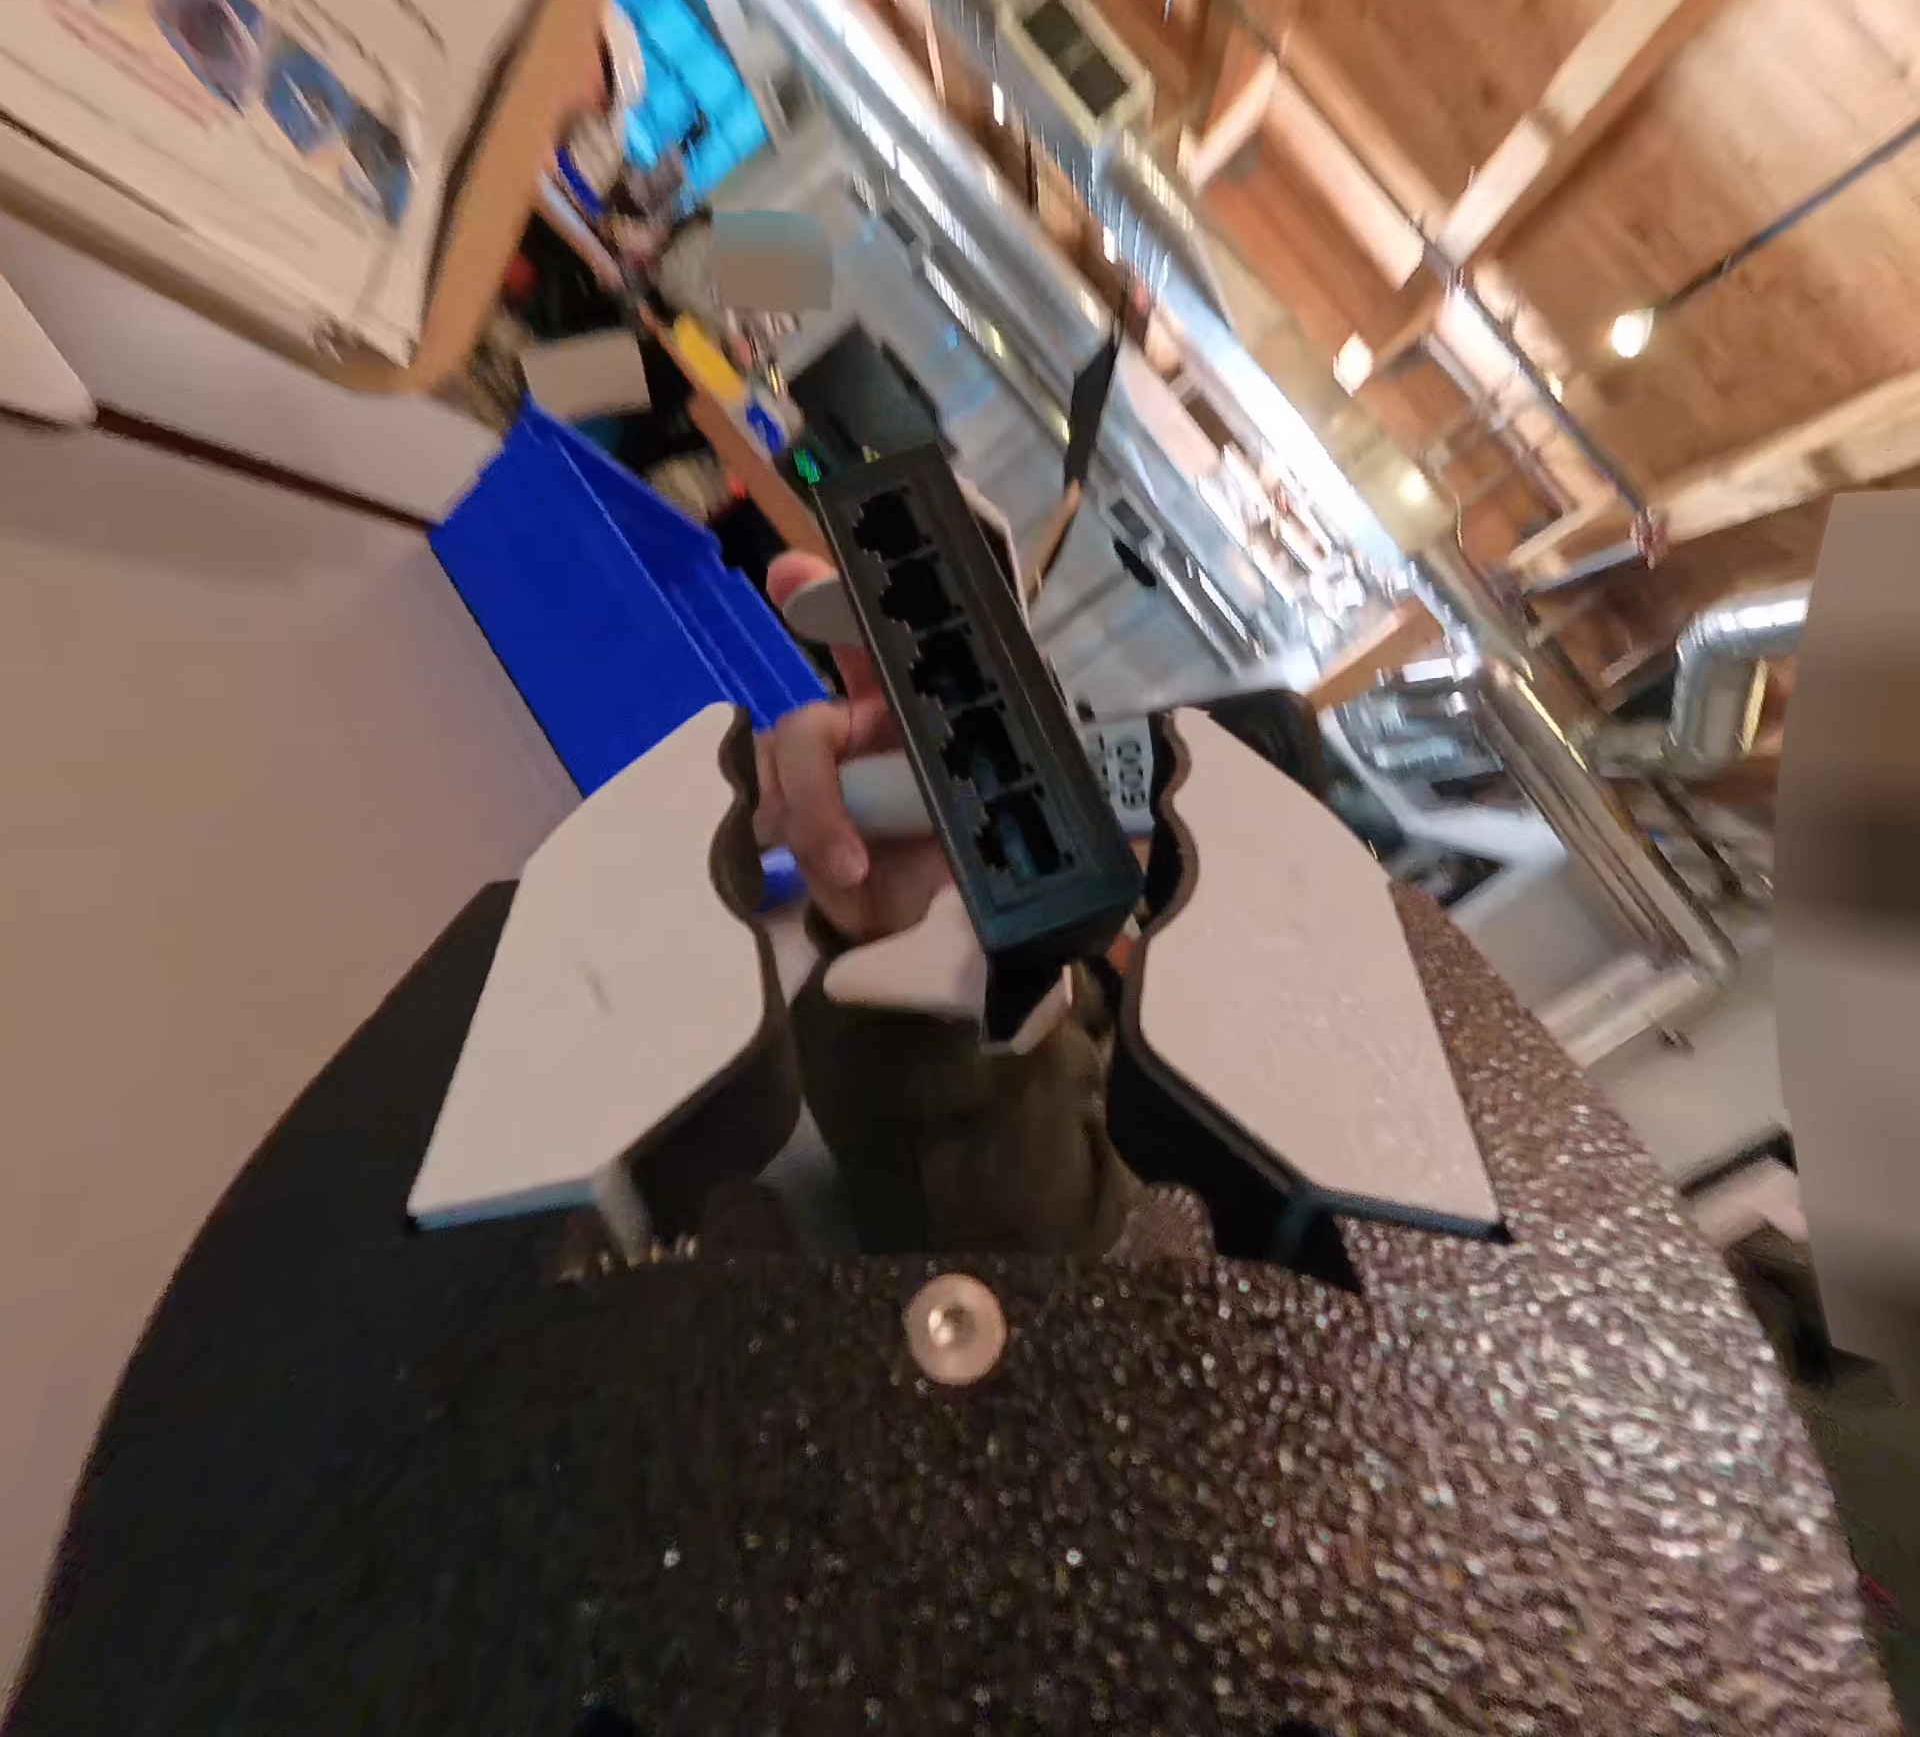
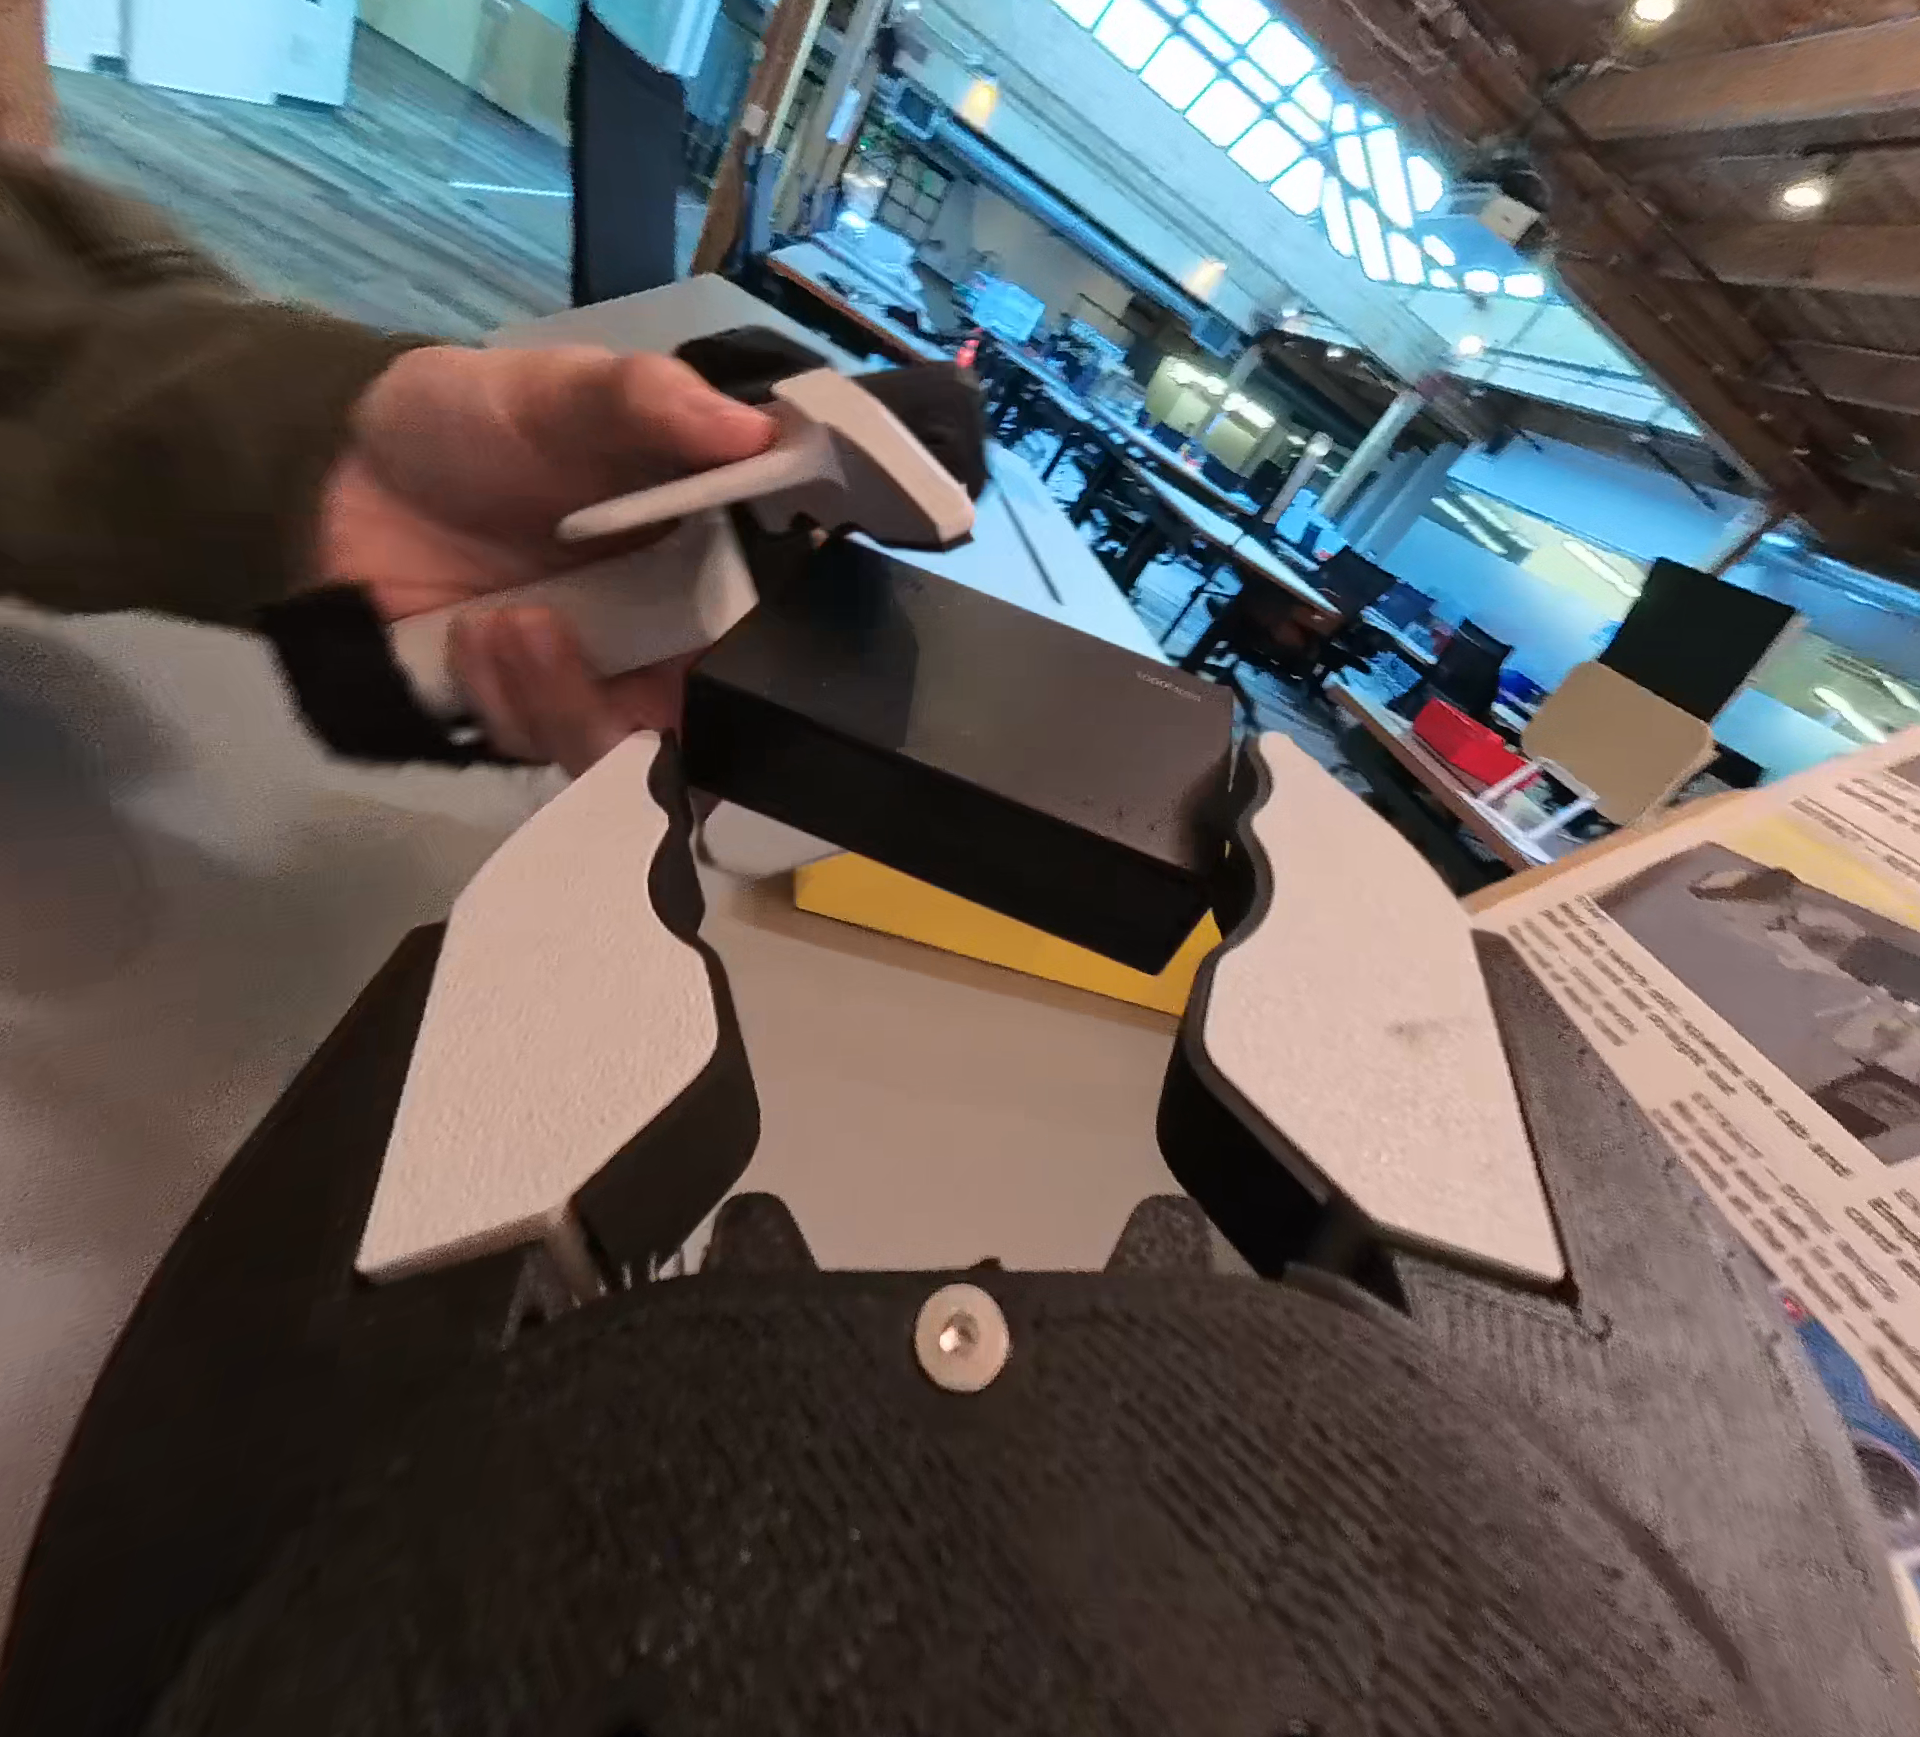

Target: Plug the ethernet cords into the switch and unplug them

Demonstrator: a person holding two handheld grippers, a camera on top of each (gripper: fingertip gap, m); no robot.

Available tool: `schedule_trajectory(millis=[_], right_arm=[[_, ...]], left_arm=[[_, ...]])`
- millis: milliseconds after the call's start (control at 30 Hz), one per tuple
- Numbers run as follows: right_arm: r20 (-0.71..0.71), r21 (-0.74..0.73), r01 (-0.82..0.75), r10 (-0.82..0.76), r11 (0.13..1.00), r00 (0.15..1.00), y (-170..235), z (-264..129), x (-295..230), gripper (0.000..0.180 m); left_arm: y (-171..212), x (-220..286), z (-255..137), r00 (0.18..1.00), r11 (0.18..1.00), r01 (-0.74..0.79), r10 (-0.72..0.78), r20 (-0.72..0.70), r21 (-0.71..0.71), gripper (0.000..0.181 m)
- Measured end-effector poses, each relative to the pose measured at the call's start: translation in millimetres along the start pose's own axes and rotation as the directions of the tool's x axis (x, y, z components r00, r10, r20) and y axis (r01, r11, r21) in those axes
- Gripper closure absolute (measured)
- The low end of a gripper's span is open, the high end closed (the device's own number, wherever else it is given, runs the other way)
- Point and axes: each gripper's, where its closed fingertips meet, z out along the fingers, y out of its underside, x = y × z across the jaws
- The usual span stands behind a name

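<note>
The black switch [image 1: 966,700] hangs in the air with its row of several ports toward the left wrist camera; no plug shows in any port, and a green light glows at its far end. My right gripper [image 2: 956,752] is shut on the switch [image 2: 966,752], one finger at each short end. A grey finger [image 1: 904,970] of it shows at the switch's near end. My left gripper [image 1: 951,731] is open, with the switch's near end between its fingers, closer to the right one. It also shows in the right wrist view [image 2: 862,482], held by a hand. No ethernet cord is in view.
A blue bin [image 1: 613,607] stands left of the switch. A yellow flat object [image 2: 997,929] lies on the white table [image 2: 935,1116] under the switch. A printed sheet [image 2: 1714,960] lies to the right. A cardboard box [image 1: 260,77] is at the upper left.
</note>
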Motion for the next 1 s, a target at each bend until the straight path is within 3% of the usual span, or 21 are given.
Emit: schedule_trajectory(millis=[167,233,367,500,567,700,1000], right_arm=[[0.185,0.025,0.009,-0.013,1.000,0.983,-11,-2,-29,0.081],[0.200,-0.024,0.034,-0.028,0.999,0.979,-4,2,-34,0.081],[0.091,-0.135,-0.040,0.052,0.990,0.994,21,3,-15,0.083],[0.033,0.012,-0.280,0.280,0.960,0.960,9,2,4,0.076],[0.081,0.001,-0.273,0.273,0.962,0.959,11,4,-5,0.078],[0.047,-0.068,-0.186,0.189,0.980,0.981,26,12,-9,0.068],[0.049,0.032,-0.209,0.207,0.977,0.977,27,14,-9,0.065]], left_arm=[[22,17,-10,0.970,0.921,0.148,-0.207,-0.130,-0.361,0.124],[28,14,-13,0.962,0.882,0.173,-0.247,-0.118,-0.439,0.144],[10,-5,-12,0.976,0.938,0.184,-0.210,-0.060,-0.293,0.152],[-2,-12,-10,0.972,0.968,0.221,-0.229,-0.055,-0.121,0.153],[4,-17,-5,0.969,0.964,0.243,-0.247,-0.028,-0.107,0.153],[15,-23,4,0.964,0.957,0.264,-0.262,0.032,-0.119,0.153],[20,-28,5,0.963,0.962,0.262,-0.256,0.084,-0.076,0.153]])
